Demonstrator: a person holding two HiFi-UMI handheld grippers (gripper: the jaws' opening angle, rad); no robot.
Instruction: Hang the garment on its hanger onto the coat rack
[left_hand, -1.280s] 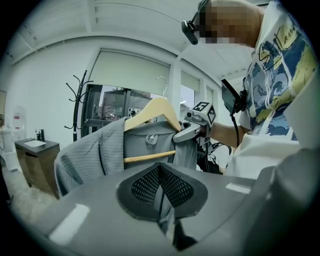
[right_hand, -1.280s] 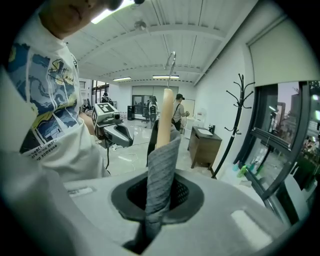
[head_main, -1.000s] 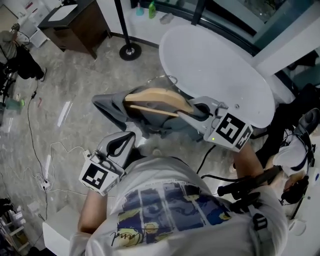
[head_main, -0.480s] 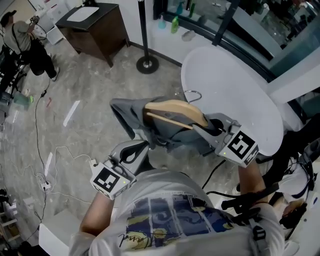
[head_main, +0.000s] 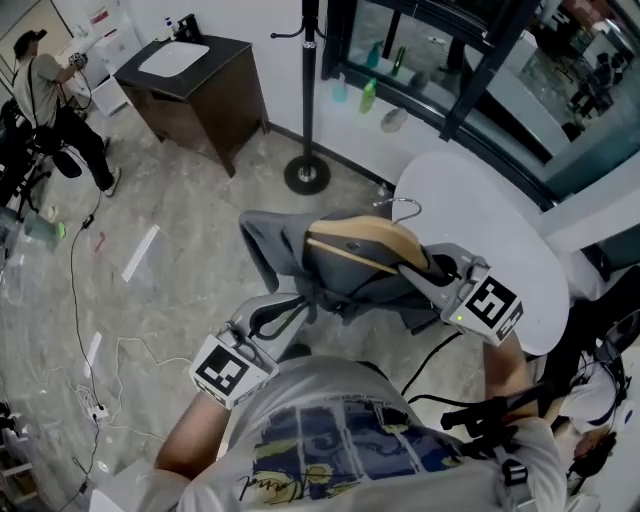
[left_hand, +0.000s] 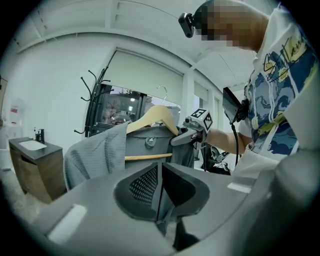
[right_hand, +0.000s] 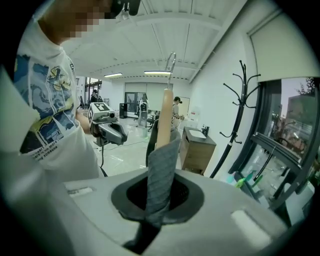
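A grey garment (head_main: 280, 250) hangs on a wooden hanger (head_main: 365, 240) with a metal hook (head_main: 405, 207), held up in the air in front of me. My right gripper (head_main: 432, 265) is shut on the cloth-covered end of the hanger; in the right gripper view the fabric (right_hand: 161, 165) and the wood (right_hand: 164, 117) rise from between its jaws. My left gripper (head_main: 275, 315) hangs below the garment's left side, shut with nothing in it. The black coat rack (head_main: 307, 90) stands ahead on its round base; its hooks (left_hand: 95, 87) show in the left gripper view.
A round white table (head_main: 470, 220) lies to the right of the rack. A dark cabinet with a sink (head_main: 200, 80) stands to the left. A person (head_main: 45, 90) stands at the far left, cables (head_main: 80, 300) trail over the floor, and bottles (head_main: 368, 95) line the window sill.
The view has moved towards the coat rack: its base and pole sit lower and more central now. The garment and both grippers have come along, with the grips unchanged.
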